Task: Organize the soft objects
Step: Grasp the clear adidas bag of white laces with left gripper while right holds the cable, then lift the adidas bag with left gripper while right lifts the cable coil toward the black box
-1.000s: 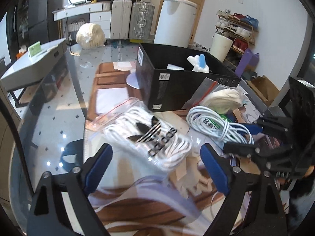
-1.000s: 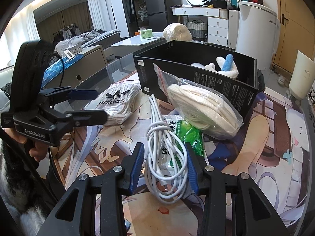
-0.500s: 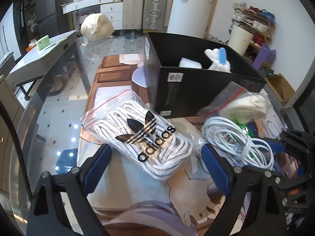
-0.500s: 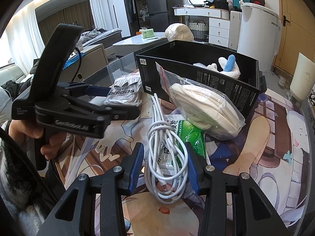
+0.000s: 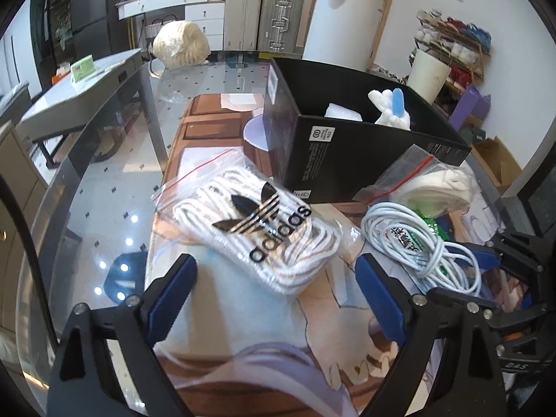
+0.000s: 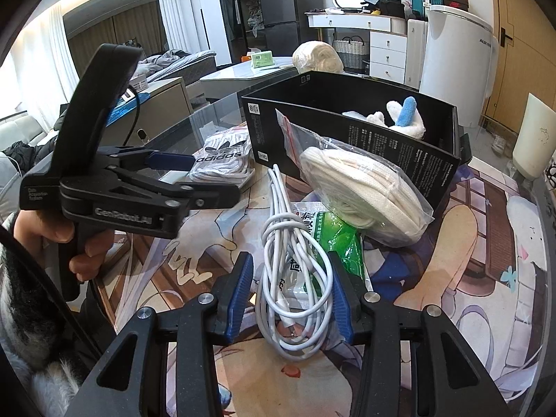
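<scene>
Black box (image 5: 347,160) is my landmark: left view, my left tongs (image 5: 274,292) gape before the Adidas bag (image 5: 257,222), still outside it. Right view, my right tongs (image 6: 290,299) clamp the white cable (image 6: 295,264); only a plush toy (image 6: 399,118) is inside.

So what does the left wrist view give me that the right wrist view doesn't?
Only the left wrist view shows its own tongs standing wide open just short of the adidas bag, and the shoe rack by the wall.

Only the right wrist view shows the hand holding the left tool, and the white cable coil between the right tongs; whether the pads press on it is unclear.

Both show the black box with the plush toy inside, and the bag of cream cloth leaning against it.
</scene>
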{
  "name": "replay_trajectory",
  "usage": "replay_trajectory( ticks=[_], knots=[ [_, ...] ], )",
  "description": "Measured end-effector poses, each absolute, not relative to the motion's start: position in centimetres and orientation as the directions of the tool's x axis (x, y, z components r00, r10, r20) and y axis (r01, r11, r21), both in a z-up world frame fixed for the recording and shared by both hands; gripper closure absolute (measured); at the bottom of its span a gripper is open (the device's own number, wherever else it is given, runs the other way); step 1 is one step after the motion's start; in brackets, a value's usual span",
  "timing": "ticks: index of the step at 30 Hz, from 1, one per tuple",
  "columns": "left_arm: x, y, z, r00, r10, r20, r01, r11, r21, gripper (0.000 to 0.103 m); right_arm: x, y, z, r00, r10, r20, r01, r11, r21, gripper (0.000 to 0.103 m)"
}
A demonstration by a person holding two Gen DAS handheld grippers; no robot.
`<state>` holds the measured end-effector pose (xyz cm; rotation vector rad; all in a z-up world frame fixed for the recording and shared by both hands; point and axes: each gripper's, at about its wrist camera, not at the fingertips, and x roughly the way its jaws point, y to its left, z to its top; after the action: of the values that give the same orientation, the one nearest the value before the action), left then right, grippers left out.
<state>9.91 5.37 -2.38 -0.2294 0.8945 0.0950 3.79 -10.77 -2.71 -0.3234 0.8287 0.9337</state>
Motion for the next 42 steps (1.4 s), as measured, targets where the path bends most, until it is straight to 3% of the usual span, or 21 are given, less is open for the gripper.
replay_trajectory(
  ticks=[8,20,22,25,26,27,32,37,39,42],
  knots=[
    [11.0,7.1,-1.5,0.647,-0.023,-0.762,-0.254,0.936,-0.243,0.01,3.8,-10.4,-2.8,0.324,0.578,-0.749,-0.814,0.573,0.09,0.06],
    [13.5,7.1,-2.8,0.615,0.063,-0.786,-0.299,0.941,-0.159,0.012,3.8,-10.5,-2.8,0.322,0.58,-0.748,-0.816,0.571,0.091,0.06],
    [13.3,6.9,-2.8,0.616,0.079,-0.784,-0.293,0.947,-0.135,0.017,3.8,-10.6,-2.8,0.322,0.58,-0.748,-0.816,0.571,0.091,0.06],
    [12.8,7.3,-2.6,0.632,0.067,-0.772,-0.285,0.947,-0.151,0.034,3.8,-10.6,-2.8,0.323,0.579,-0.748,-0.814,0.573,0.092,0.06],
    [12.6,7.3,-2.5,0.636,0.064,-0.769,-0.283,0.947,-0.155,0.045,3.8,-10.5,-2.8,0.324,0.579,-0.748,-0.815,0.573,0.09,0.06],
    [12.4,7.5,-2.5,0.639,0.063,-0.766,-0.281,0.947,-0.157,0.048,3.8,-10.6,-2.8,0.325,0.58,-0.747,-0.814,0.573,0.09,0.06],
    [11.6,7.7,-2.4,0.654,0.051,-0.755,-0.27,0.948,-0.17,0.056,3.8,-10.4,-2.8,0.326,0.581,-0.746,-0.814,0.574,0.091,0.06],
    [10.7,7.7,-2.4,0.669,0.03,-0.743,-0.259,0.946,-0.196,0.058,3.9,-9.8,-2.9,0.333,0.574,-0.748,-0.812,0.578,0.082,0.06],
    [10.4,7.9,-2.3,0.676,0.015,-0.736,-0.256,0.942,-0.216,0.058,4.0,-9.7,-2.9,0.344,0.568,-0.748,-0.811,0.581,0.07,0.068],
    [9.6,8.0,-1.9,0.695,0.005,-0.719,-0.248,0.941,-0.232,0.058,3.8,-9.6,-2.7,0.357,0.57,-0.74,-0.813,0.58,0.055,0.069]
  ],
)
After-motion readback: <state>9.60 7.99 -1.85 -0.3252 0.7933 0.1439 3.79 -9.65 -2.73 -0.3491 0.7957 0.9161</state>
